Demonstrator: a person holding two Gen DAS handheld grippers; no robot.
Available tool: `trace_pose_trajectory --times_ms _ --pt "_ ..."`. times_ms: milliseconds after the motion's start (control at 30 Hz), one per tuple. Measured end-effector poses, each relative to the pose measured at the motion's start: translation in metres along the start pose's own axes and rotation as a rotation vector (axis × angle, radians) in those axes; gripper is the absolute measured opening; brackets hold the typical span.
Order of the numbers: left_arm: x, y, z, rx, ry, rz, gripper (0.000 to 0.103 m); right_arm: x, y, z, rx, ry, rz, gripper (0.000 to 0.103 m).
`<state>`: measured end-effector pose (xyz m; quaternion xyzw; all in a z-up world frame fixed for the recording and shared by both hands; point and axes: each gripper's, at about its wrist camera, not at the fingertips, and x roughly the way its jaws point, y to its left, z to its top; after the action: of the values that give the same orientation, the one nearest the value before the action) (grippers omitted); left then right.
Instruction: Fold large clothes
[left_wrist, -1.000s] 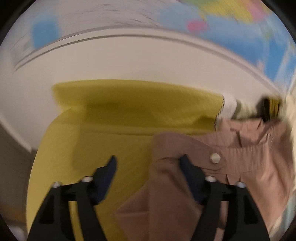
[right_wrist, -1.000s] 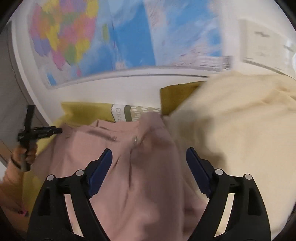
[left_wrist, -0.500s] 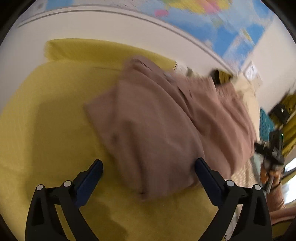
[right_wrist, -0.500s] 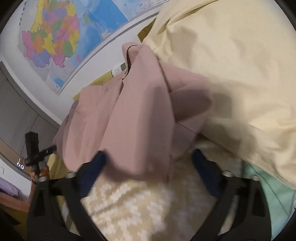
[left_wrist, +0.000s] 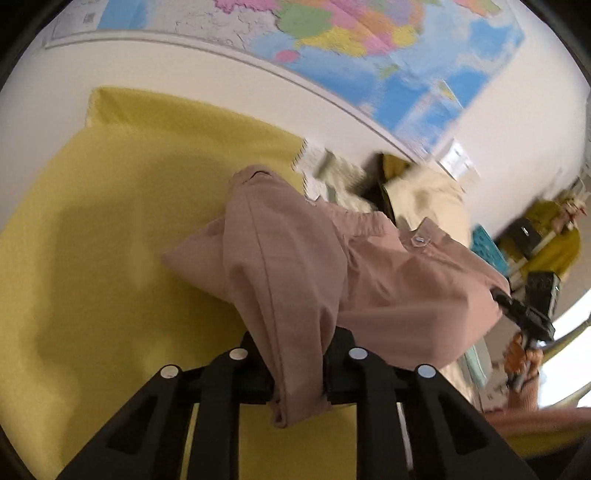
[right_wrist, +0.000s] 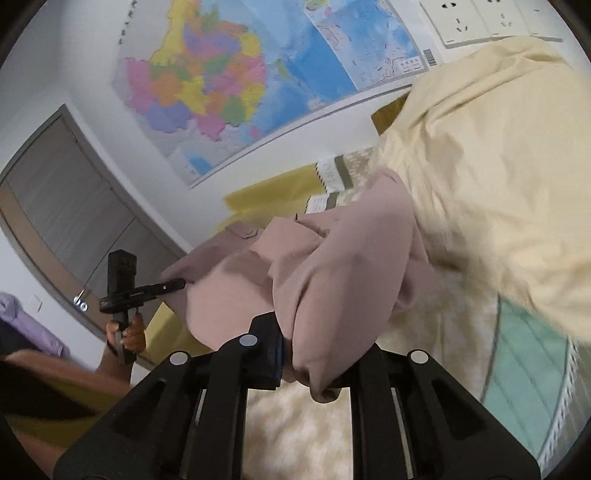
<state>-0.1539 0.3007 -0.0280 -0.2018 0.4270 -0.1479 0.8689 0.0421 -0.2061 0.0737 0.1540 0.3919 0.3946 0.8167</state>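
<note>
A dusty-pink garment (left_wrist: 373, 280) with a snap button lies bunched on a yellow sheet (left_wrist: 110, 258). My left gripper (left_wrist: 295, 356) has a hanging fold of it between its jaws, which are closing with the pads pressed on the cloth. In the right wrist view the same pink garment (right_wrist: 332, 269) stretches from my right gripper (right_wrist: 314, 350), also closing with a bunched edge pinched in it, across to the left gripper (right_wrist: 173, 285) at its far end. The right gripper (left_wrist: 517, 314) shows at the garment's other end in the left wrist view.
A cream-yellow garment (right_wrist: 498, 166) is heaped at the right, partly over the pink one. Beneath lie a patterned beige cloth (right_wrist: 295, 424) and a pale green item (right_wrist: 524, 354). A wall map (right_wrist: 240, 74), sockets (right_wrist: 461, 22) and a grey door (right_wrist: 62, 206) stand behind.
Both grippers went from wide open around the pink garment to closed on it. The garment now hangs stretched between them, and both hands have swung apart.
</note>
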Motion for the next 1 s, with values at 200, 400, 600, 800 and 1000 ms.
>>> trace_pose_trajectory --times_ms 200,400,600,800,1000 --pt "0.015 0.013 -0.022 0.032 0.117 0.174 0.05 0.018 -0.042 -0.042 0.142 0.213 -0.271 0.056" --pt "-0.028 -0.029 0.003 0.214 -0.14 0.28 0.086 -0.018 -0.016 -0.012 0.031 0.013 -0.407 0.076" --pt "0.019 -0.062 0.029 0.336 -0.091 0.307 0.09 0.071 0.037 0.016 -0.246 0.136 -0.381 0.074" --pt "0.101 -0.047 0.027 0.344 0.124 0.366 0.088 0.141 0.015 0.013 -0.266 0.282 -0.412 0.008" --pt "0.088 -0.033 0.037 0.291 0.058 0.357 0.038 0.114 0.027 0.037 -0.265 0.117 -0.405 0.002"
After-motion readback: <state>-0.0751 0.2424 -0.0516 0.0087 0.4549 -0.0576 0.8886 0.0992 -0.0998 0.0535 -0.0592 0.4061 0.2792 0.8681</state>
